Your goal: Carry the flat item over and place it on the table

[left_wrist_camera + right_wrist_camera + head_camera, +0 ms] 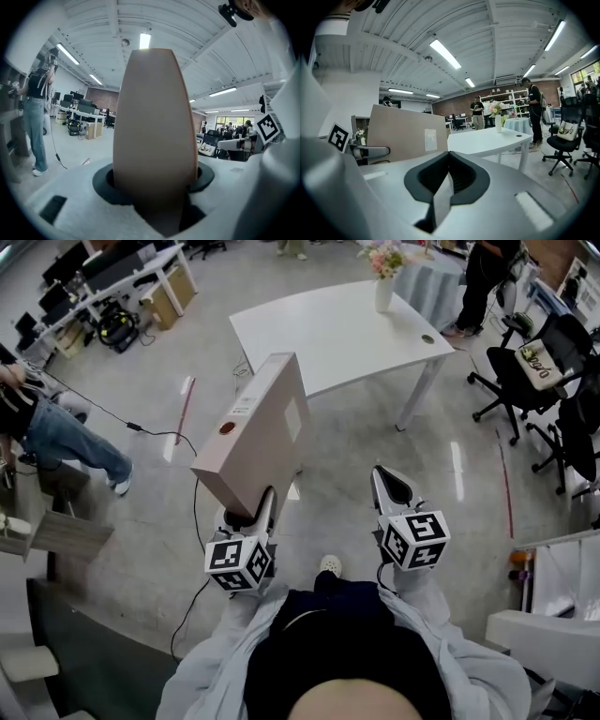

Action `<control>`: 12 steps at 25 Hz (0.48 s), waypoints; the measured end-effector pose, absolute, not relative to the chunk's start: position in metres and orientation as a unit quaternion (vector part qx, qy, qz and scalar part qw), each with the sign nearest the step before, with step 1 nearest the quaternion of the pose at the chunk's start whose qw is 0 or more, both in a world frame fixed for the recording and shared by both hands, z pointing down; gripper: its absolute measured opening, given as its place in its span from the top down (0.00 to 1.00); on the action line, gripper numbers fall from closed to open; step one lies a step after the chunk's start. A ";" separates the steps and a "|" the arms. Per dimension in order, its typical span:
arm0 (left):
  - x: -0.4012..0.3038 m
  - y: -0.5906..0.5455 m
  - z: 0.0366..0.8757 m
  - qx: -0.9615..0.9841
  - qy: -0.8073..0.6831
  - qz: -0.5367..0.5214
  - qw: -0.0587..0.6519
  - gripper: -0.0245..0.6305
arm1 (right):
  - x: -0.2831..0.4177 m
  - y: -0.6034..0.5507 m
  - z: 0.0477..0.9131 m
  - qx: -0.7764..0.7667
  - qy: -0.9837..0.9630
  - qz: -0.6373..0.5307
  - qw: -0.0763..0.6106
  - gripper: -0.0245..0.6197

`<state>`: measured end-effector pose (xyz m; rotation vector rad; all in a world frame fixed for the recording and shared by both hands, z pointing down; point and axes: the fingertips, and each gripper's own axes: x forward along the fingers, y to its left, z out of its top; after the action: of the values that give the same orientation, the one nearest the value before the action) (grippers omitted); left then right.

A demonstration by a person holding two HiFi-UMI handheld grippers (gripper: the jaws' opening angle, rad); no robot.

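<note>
The flat item is a thin beige box point(255, 432) with a white label and a red dot, held up on edge and tilted. My left gripper point(253, 510) is shut on its lower edge. In the left gripper view the box point(154, 131) fills the middle, standing between the jaws. My right gripper point(392, 486) hangs beside it to the right, shut and holding nothing; its pads meet in the right gripper view point(447, 159), where the box point(405, 133) shows at the left. The white table point(347, 334) stands ahead over the grey floor, also in the right gripper view point(487, 139).
A vase of flowers point(383, 282) stands at the table's far edge. Black office chairs point(534, 371) crowd the right side. A person in jeans point(61, 442) stands at the left, another person point(483, 282) behind the table. A cable point(155, 432) runs across the floor.
</note>
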<state>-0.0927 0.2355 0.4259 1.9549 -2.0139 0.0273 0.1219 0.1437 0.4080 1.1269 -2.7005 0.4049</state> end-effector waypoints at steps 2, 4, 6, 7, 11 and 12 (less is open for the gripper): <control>-0.093 0.226 0.429 0.685 -0.710 0.007 0.165 0.55 | 0.121 0.133 0.411 0.376 -0.912 0.134 0.095 0.94; -0.093 0.222 0.434 0.683 -0.710 -0.004 0.172 0.55 | 0.119 0.129 0.419 0.373 -0.913 0.135 0.098 0.94; -0.092 0.220 0.439 0.682 -0.709 -0.013 0.181 0.55 | 0.118 0.128 0.425 0.371 -0.913 0.138 0.102 0.94; -0.092 0.219 0.440 0.682 -0.709 -0.013 0.182 0.55 | 0.116 0.127 0.427 0.370 -0.913 0.139 0.103 0.94; -0.098 0.208 0.445 0.682 -0.708 -0.013 0.183 0.55 | 0.108 0.115 0.435 0.372 -0.911 0.144 0.102 0.94; -0.099 0.202 0.447 0.682 -0.707 -0.016 0.186 0.55 | 0.107 0.111 0.437 0.372 -0.911 0.145 0.102 0.94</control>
<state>-0.0986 0.2023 0.4475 1.9211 -1.9920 -0.0450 0.1068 0.1108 0.4367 1.0981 -2.6899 0.4287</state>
